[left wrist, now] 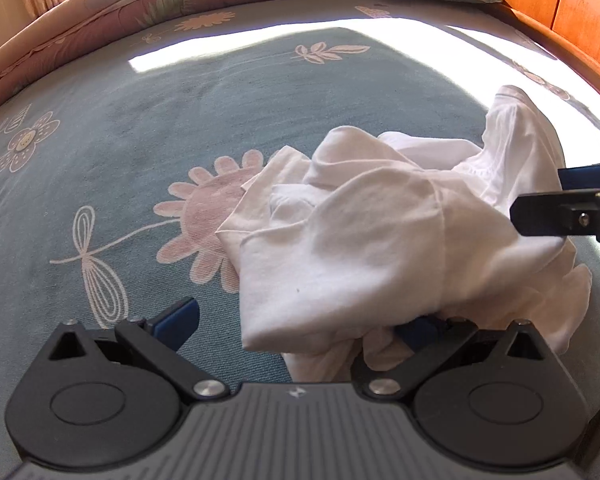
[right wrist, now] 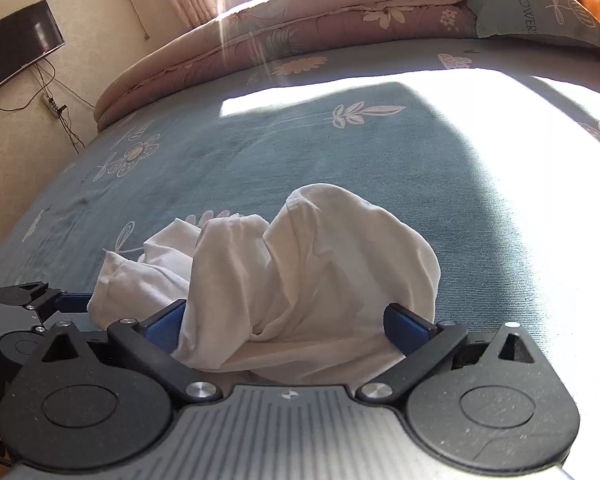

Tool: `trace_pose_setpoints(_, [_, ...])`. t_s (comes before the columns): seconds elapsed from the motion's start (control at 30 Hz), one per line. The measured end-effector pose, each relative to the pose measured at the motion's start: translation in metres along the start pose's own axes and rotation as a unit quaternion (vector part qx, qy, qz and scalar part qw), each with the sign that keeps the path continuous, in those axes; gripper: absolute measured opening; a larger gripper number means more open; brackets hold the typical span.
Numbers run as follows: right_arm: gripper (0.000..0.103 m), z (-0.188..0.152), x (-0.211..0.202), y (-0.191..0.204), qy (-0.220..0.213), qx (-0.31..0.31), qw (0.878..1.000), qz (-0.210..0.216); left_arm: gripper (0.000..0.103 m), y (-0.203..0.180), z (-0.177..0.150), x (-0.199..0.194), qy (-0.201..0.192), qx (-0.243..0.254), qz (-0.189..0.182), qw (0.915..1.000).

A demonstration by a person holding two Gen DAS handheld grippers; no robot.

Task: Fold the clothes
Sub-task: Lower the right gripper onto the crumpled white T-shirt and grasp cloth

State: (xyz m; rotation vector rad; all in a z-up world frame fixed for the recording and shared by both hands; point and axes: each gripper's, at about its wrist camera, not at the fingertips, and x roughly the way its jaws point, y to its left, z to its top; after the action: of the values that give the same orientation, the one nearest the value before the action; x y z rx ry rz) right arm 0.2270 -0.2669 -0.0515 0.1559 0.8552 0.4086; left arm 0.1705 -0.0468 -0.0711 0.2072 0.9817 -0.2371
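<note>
A crumpled white garment lies in a heap on the blue flowered bedsheet. My left gripper stands open at the heap's near edge, and cloth drapes over its right finger so that only the blue pad of the left finger shows fully. My right gripper reaches in from the right edge against the heap's side. In the right wrist view the garment bulges up between the wide-open fingers of the right gripper. The left gripper shows at the far left, touching the cloth.
A folded pink quilt and a blue pillow lie along the far side of the bed. A wooden headboard runs along the right. A dark TV and cables hang on the left wall. Bright sun covers the sheet's right part.
</note>
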Motion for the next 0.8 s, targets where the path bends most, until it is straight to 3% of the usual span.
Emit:
trace_pose_setpoints(0.13, [0.103,-0.003,0.003,0.002,0.005,-0.017,1.000,0.008,0.103,0.019,-0.005,0.008,-0.006,0.000,-0.058,0.9983])
trace_pose_setpoints(0.3, [0.103,-0.007,0.011,0.001,0.010,-0.026,1.000,0.011,0.103,0.049,-0.014,0.021,0.000,-0.030,-0.142,0.9895])
trace_pose_setpoints(0.4, [0.103,-0.013,0.017,0.004,0.013,-0.053,0.998,0.002,0.103,0.040,-0.019,0.021,-0.029,0.016,-0.133,0.9905])
trace_pose_setpoints(0.63, [0.103,-0.016,0.012,-0.006,0.014,-0.033,0.999,0.014,0.103,0.045,-0.021,0.014,-0.028,0.022,-0.137,0.9899])
trace_pose_setpoints(0.73, [0.103,-0.022,-0.012,-0.007,-0.006,-0.038,0.999,0.014,0.099,0.043,-0.020,-0.010,-0.028,0.083,-0.112,0.9898])
trace_pose_setpoints(0.8, [0.103,-0.025,-0.028,-0.008,-0.019,-0.042,0.999,0.015,0.098,0.045,-0.020,-0.036,-0.042,0.123,-0.113,0.9851])
